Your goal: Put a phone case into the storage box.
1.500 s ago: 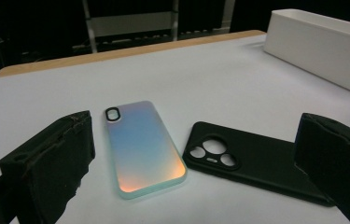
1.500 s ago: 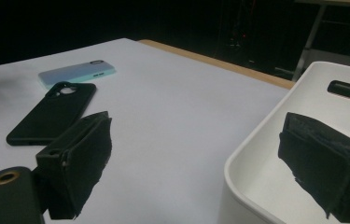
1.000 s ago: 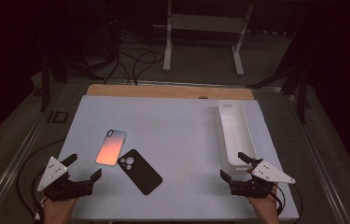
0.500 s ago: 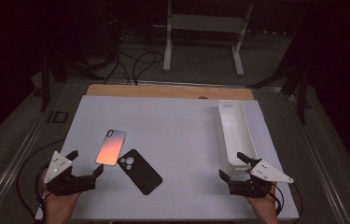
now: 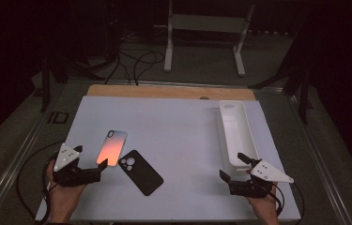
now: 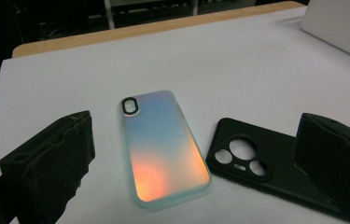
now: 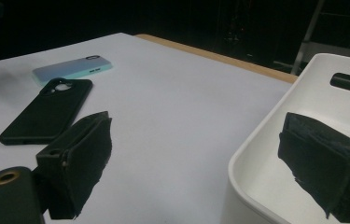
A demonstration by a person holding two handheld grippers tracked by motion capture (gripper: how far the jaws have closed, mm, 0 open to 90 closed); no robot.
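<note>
Overhead, left gripper (image 5: pixel 91 165) at 7 o'clock on white table (image 5: pixel 178 122), jaws spread wide, gripping nothing, tips just short of near end of iridescent phone case (image 5: pixel 111 148). Black phone case (image 5: pixel 140 171) w/ triple camera cutout just beside it, toward 4 o'clock, corners close; touching or not, can't tell from above. Right gripper (image 5: pixel 233 168) at 5 o'clock, jaws wide apart, nothing held, parked at near end of long white tray (image 5: pixel 236 132) along table's right side.

Left gripper view adds colour detail: iridescent case (image 6: pixel 161 147) face-down, blue near lens hole fading to orange at near end, lying btwn the two black jaws w/o contact; black case (image 6: pixel 261 163) partly hidden behind right-hand jaw, narrow gap of table btwn the cases. Tray corner (image 6: pixel 340 28) at 1 o'clock.

Right gripper view gives low side angle: tray (image 7: pixel 275 140) rim at 4 o'clock, handle slot in far wall, one jaw seen against tray interior, other over bare table. Both cases off at 10 o'clock, black one (image 7: pixel 46 116) nearer, iridescent one (image 7: pixel 72 69) beyond, showing pale blue edge.
</note>
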